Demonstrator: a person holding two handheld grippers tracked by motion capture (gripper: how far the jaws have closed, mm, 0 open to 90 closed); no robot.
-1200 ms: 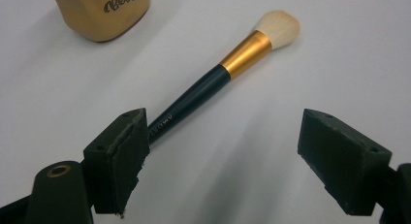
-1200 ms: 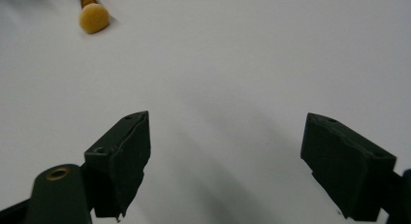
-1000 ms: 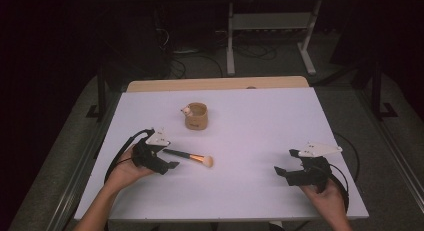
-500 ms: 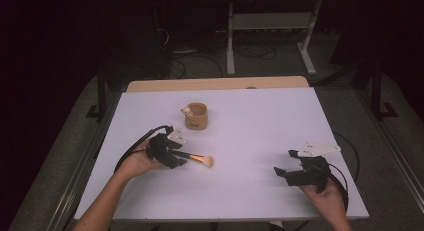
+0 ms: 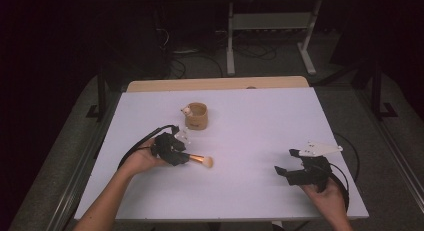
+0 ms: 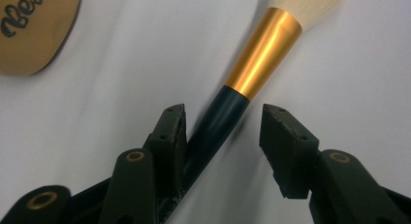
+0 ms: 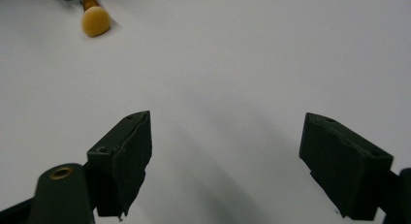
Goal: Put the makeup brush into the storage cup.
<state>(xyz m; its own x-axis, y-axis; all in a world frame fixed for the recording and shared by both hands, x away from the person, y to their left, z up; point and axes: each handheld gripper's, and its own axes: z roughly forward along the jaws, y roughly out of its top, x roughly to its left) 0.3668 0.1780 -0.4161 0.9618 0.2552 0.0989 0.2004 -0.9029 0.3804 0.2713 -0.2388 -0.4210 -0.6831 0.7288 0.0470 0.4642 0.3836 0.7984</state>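
Observation:
A makeup brush with a dark handle, gold ferrule and pale bristles lies on the white table. My left gripper straddles its handle. In the left gripper view the brush runs up between the jaws. The handle rests against the left jaw, and a gap stays at the right one. The left gripper has just been closing, with the handle between its jaws and not pinched. My right gripper rests open at the front right, and the right gripper has nothing between its jaws.
A small tan cup with a white figure on its rim stands behind the brush, and its edge shows in the left gripper view. The brush tip lies far off. Dark floor, cables and a metal stand lie beyond the table.
My left gripper has moved right onto the brush handle and its jaws have narrowed around it. The brush, the cup and the right gripper have stayed put.

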